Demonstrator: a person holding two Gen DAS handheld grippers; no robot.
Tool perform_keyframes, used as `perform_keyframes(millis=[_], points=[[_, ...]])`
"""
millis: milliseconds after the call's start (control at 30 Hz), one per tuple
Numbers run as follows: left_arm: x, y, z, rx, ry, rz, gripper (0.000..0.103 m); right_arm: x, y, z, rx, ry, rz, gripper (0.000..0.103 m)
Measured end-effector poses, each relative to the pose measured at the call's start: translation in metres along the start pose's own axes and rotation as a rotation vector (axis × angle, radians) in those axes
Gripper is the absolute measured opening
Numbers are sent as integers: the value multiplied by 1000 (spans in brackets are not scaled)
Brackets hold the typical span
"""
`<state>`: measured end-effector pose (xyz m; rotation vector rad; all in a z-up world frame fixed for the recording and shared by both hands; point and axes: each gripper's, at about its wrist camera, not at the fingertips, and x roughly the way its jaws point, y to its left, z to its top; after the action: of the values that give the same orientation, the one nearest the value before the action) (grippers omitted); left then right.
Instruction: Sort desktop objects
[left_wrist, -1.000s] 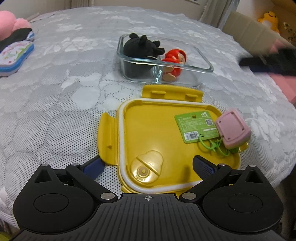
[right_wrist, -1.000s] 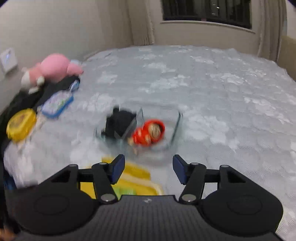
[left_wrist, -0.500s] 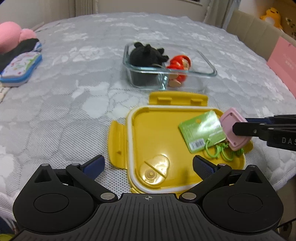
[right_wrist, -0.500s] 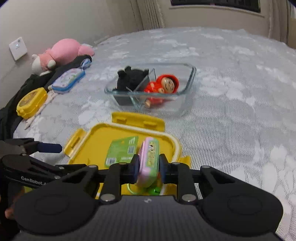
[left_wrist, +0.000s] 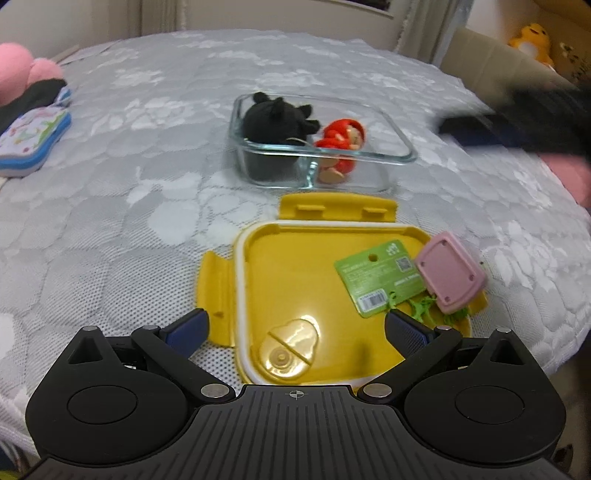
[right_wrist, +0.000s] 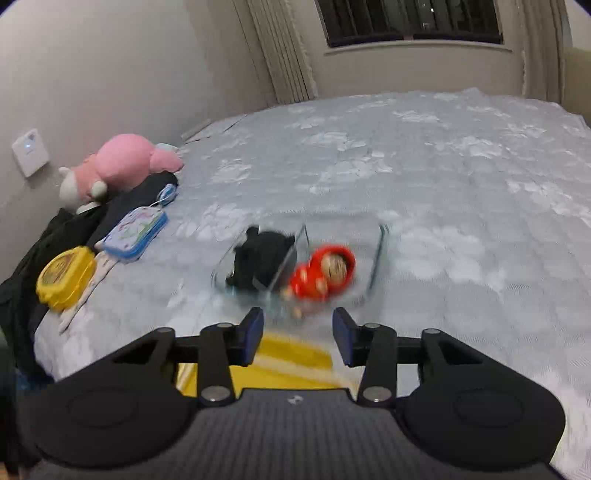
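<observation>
On the grey quilted cover, patterned with pale flowers, a yellow plastic lid is being shown lying flat at 6 o'clock of a clear glass container, in which a black plush and a red doll are being held. A pink square toy with a green tag is being seen resting on the lid's 3 o'clock corner from the left wrist only, framed by the left gripper spread wide and empty. A curtained window at 12 o'clock and a pink plush at 10 o'clock are being revealed only by the right wrist, where the right gripper is being held apart, nothing between its fingers.

Yellow lid with white rim, green tag, pink toy, grey floral-patterned cover.
</observation>
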<state>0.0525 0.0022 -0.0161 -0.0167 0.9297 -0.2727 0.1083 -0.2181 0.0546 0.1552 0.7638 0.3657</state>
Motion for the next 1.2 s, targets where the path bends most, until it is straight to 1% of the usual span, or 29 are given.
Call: perform_keyframes(millis=[100,133,200,267,333,367,400,500,600,700,733,767,800,833,867,967,1100,1200], points=[[-2,-1,-2,12,-1,-2,103,47,8,29,-41,52,-92,36],[-3,-1,-2,18,-6,-3,103,63,9,35,-45,77,-127,33],[-7,-1,-2,35,-20,0,103,92,9,43,-50,128,-179,32],[-9,2,-1,42,-30,5,103,113,5,44,-9,180,-180,32],[-8,5,0,31,-30,-2,103,126,-6,44,116,210,-110,34],[-8,7,0,23,-29,-5,103,131,-11,44,174,216,-79,37],[-8,9,1,17,-29,-6,103,133,-11,44,194,202,-84,38],[-10,12,1,14,-34,-3,103,138,-9,45,149,168,-97,38],[-10,14,1,10,-35,3,103,129,-14,43,173,166,-72,38],[-9,14,2,5,-30,2,103,99,-16,36,148,121,-57,38],[-8,14,2,6,-27,2,103,83,-14,30,110,100,-64,41],[-7,13,2,5,-24,2,103,67,-12,23,74,80,-69,47],[-6,12,2,5,-21,0,103,51,-11,15,46,60,-67,51],[-5,10,2,5,-18,-2,103,36,-9,7,21,41,-66,56],[-4,9,2,5,-14,-5,103,22,-9,-2,4,29,-66,59],[-1,1,2,22,-4,0,103,-11,-11,-34,-30,14,-66,59],[1,-9,1,57,7,22,103,-23,-19,-67,6,36,-41,62],[2,-15,1,71,10,29,103,-18,-19,-81,11,62,-22,63]])
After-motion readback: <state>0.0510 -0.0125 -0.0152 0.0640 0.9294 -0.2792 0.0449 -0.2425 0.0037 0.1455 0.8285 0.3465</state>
